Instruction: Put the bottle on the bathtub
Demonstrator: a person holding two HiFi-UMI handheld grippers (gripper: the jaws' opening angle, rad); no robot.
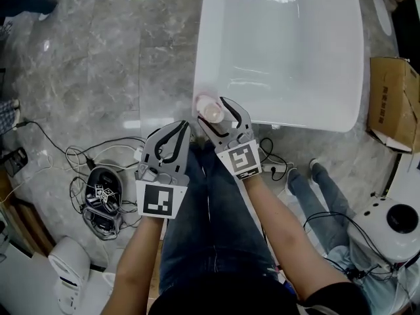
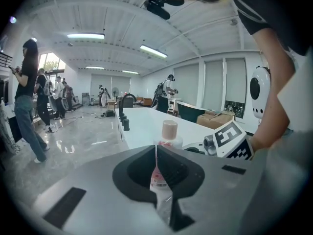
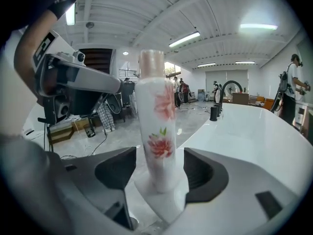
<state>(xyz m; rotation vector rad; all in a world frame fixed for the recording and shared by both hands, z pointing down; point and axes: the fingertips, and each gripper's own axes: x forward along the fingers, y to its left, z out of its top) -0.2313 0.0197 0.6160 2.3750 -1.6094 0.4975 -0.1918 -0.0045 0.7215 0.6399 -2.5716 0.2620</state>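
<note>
White, flower-printed plastic bottle (image 3: 156, 126) stands upright on the glossy white bathtub (image 1: 308, 122) corner rim, between the right gripper's (image 1: 213, 112) parted jaws. Left gripper (image 2: 161, 190) is closed and empty. Risk: a retreating jaw could topple the bottle.

floor: grey marbled tile (image 1: 98, 64), glossy, with light glare left of the bathtub (image 1: 207, 58)
bathtub: white, long; black tap fittings (image 3: 214, 112) on its far rim
cardboard box: brown (image 1: 392, 104), on the floor just right of the bathtub
cables: black and white tangle (image 1: 72, 159) on the floor left of the bathtub's near end
ceiling: white, ribbed (image 2: 195, 28); tube lights (image 2: 86, 35) on
windows: tall pale panes (image 2: 215, 84) beyond the bathtub, right side
people: several standing (image 2: 27, 97) on open floor far left of the bathtub
</note>
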